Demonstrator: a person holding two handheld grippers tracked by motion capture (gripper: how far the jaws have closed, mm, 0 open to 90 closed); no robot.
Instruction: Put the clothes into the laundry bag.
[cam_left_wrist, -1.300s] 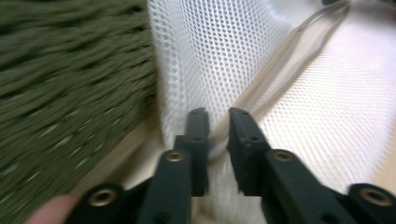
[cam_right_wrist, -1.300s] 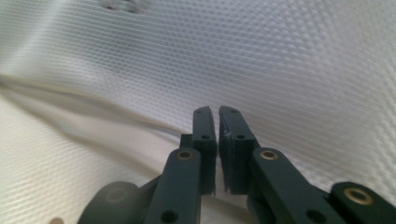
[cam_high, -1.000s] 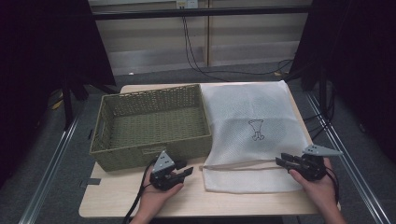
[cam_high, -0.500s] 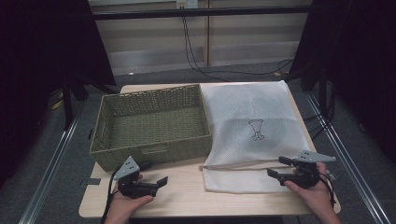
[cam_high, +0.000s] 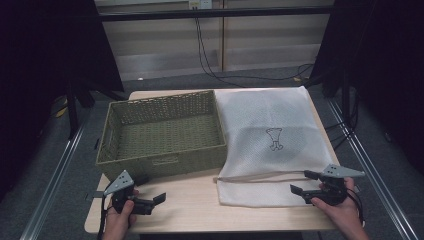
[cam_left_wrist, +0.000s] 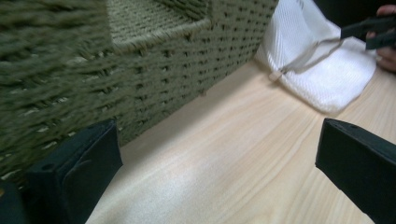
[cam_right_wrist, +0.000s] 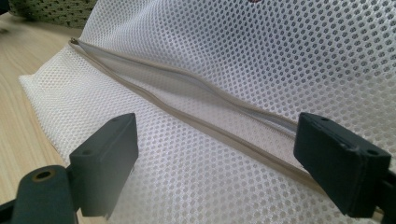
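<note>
Mesh bag (cam_high: 270, 145) lies flat on the table (cam_high: 200, 205), just beside the woven basket (cam_high: 162, 132), its zip (cam_right_wrist: 196, 109) partly open. Both grippers, left (cam_high: 150, 202) and right (cam_high: 302, 190), have just been opening; jaws spread, nothing between them, apparently a release.
</note>
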